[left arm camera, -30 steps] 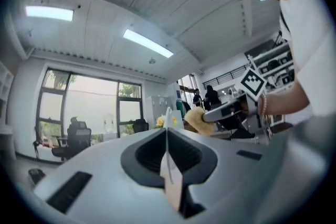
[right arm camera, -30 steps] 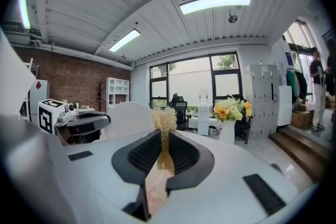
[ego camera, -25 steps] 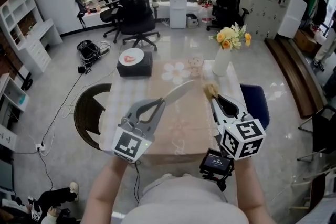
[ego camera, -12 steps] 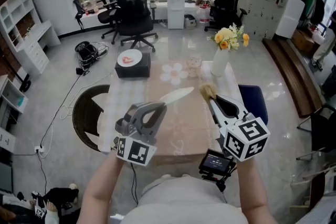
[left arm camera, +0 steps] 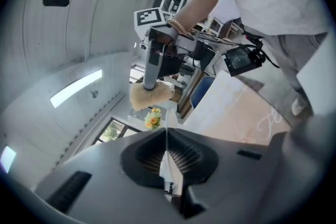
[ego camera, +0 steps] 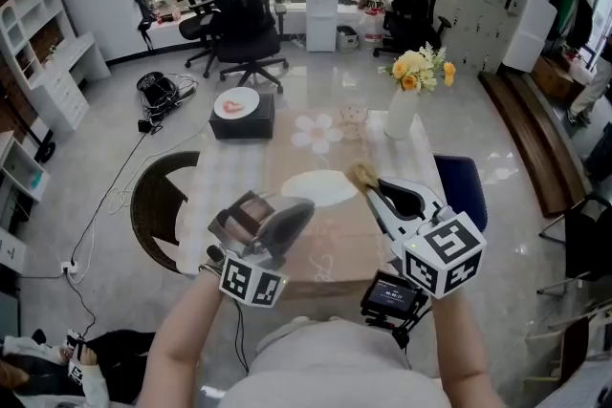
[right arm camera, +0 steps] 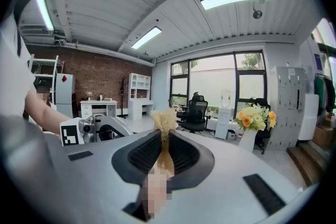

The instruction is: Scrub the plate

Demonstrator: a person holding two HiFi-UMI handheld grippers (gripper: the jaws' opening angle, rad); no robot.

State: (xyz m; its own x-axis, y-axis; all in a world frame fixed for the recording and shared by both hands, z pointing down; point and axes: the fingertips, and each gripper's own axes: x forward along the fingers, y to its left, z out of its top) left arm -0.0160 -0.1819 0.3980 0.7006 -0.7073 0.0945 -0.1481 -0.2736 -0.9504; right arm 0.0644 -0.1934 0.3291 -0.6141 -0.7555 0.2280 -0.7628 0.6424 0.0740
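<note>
Head view: poised to scrub.
Clamped round white plate (ego camera: 320, 187) by its rim in left gripper (ego camera: 290, 215), face offered; pinched tan fibrous scrubber (ego camera: 361, 174) in right gripper (ego camera: 376, 190), at plate's three o'clock edge.

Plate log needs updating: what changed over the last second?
The left gripper rolled, turning the plate from edge-on to face-up. The right gripper carried the brush left, toward the plate's rim. Both grips held; vase unmoved.
</note>
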